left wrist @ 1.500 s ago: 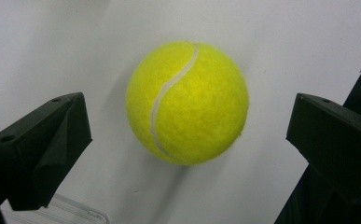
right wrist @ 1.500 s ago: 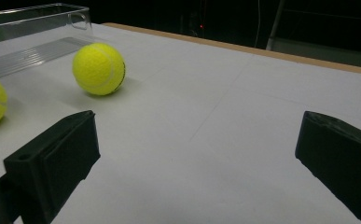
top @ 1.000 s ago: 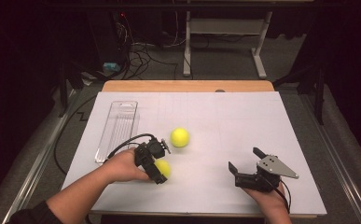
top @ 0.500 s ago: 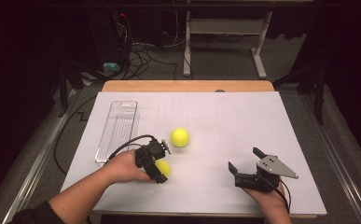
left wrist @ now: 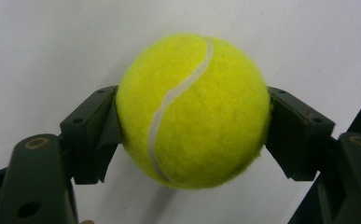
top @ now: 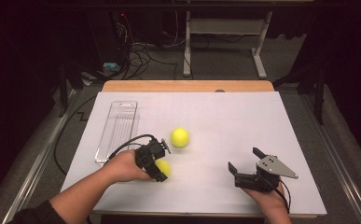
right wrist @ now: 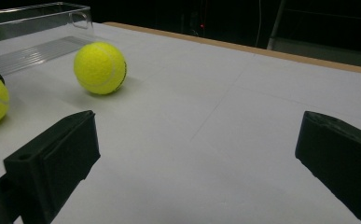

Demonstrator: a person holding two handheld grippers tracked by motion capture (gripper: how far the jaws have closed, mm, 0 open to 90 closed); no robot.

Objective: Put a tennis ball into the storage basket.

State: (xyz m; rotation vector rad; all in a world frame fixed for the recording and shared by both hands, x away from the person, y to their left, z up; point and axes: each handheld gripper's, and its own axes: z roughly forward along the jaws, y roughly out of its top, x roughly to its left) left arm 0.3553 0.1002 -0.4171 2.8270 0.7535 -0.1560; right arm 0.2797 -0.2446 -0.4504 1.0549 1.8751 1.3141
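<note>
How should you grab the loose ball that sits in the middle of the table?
Take the free ball across its widest middle, one jaw on each side, coming straight down from above. It is round, so any pair of opposite sides works, and it sits alone on the white table with room all round. The open right hand-held gripper looks wide enough to go round it.

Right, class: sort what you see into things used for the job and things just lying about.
In use:
- left gripper, jaws just closed on the near tennis ball
- clear tray, probably

Lying about:
- far tennis ball
- right gripper, open
- cables on the floor
</note>
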